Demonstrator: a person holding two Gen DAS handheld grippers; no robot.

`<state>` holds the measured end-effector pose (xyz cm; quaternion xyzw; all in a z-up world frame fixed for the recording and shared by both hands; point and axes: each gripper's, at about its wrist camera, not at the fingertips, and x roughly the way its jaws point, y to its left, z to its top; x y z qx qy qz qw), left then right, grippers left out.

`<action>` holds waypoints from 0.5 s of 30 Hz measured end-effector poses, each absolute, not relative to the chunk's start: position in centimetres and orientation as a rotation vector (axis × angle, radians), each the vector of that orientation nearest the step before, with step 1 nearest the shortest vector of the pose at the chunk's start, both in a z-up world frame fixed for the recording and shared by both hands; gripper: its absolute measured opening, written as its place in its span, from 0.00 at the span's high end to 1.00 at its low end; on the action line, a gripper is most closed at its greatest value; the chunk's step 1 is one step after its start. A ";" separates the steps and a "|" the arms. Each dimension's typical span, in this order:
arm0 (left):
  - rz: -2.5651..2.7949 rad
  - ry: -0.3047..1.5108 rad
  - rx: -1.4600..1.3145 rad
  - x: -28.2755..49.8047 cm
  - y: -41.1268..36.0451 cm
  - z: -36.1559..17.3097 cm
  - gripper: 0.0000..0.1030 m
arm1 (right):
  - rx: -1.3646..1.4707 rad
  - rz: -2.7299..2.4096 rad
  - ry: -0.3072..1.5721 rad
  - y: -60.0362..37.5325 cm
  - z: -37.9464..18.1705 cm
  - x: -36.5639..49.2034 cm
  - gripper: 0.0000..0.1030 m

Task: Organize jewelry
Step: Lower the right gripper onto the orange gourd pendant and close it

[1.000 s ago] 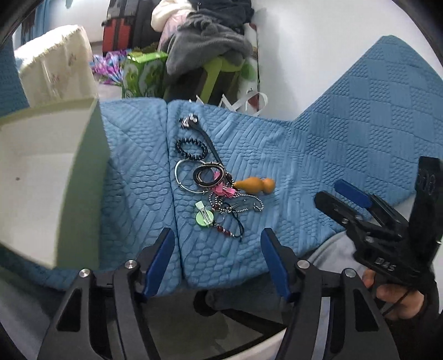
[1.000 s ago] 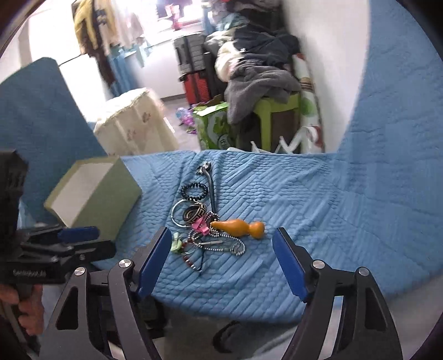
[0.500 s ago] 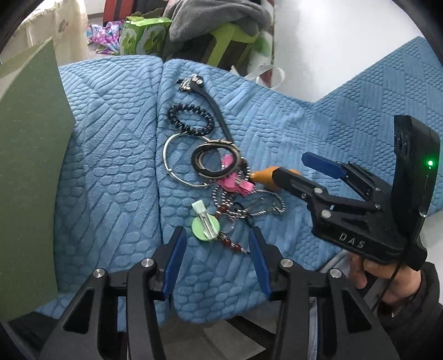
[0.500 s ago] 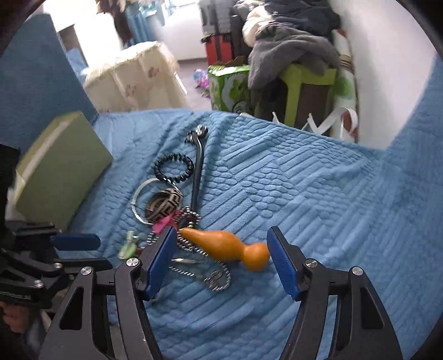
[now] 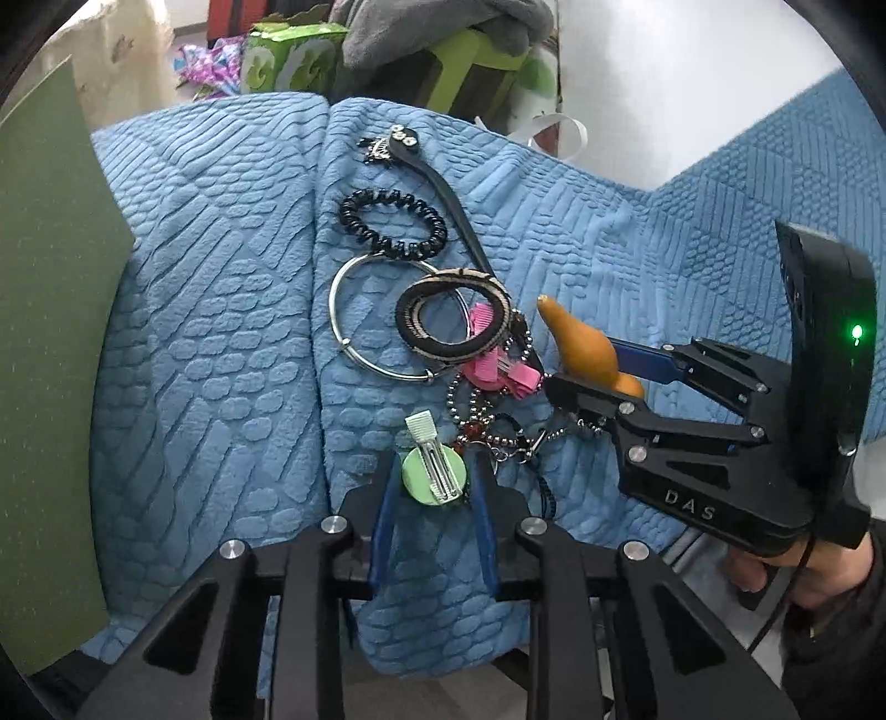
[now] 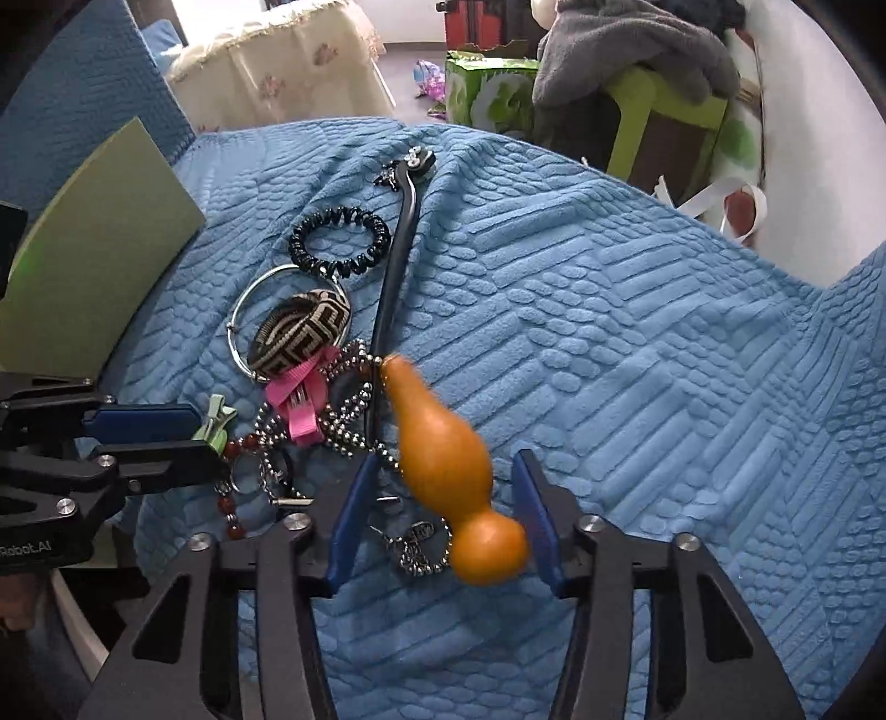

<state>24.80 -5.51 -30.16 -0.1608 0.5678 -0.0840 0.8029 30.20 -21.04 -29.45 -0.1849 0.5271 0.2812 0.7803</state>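
Observation:
A heap of jewelry lies on the blue quilted cover (image 5: 232, 354): a black coil tie (image 5: 393, 224), a silver bangle (image 5: 360, 354), a patterned band (image 5: 451, 318), a pink clip (image 5: 501, 368), a bead chain (image 6: 349, 412) and a long black hairpin (image 6: 396, 260). My left gripper (image 5: 434, 479) has its jaws close around a green round clip (image 5: 434, 473). My right gripper (image 6: 443, 493) straddles an orange gourd pendant (image 6: 451, 459), its jaws apart, and shows in the left wrist view (image 5: 603, 371).
A pale green box (image 5: 50, 343) stands at the left on the cover. Beyond the far edge are a green carton (image 6: 490, 88), a green stool (image 6: 670, 122) with grey clothes (image 6: 631, 50), and a white wall.
Both grippers have moved forward and down into the heap. The left jaws have narrowed around the green clip. The right jaws have come to either side of the gourd.

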 end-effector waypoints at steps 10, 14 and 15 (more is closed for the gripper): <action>-0.199 1.189 -0.336 24.9 -5.6 -29.9 0.77 | -0.311 0.520 1.150 -21.6 -28.0 29.5 0.73; -0.188 1.161 -0.313 23.9 -4.8 -28.1 0.77 | -0.229 0.439 1.134 -22.9 -26.5 28.7 0.73; -0.188 1.156 -0.311 23.7 -4.7 -27.7 0.77 | -0.216 0.422 1.130 -23.1 -26.2 28.3 0.73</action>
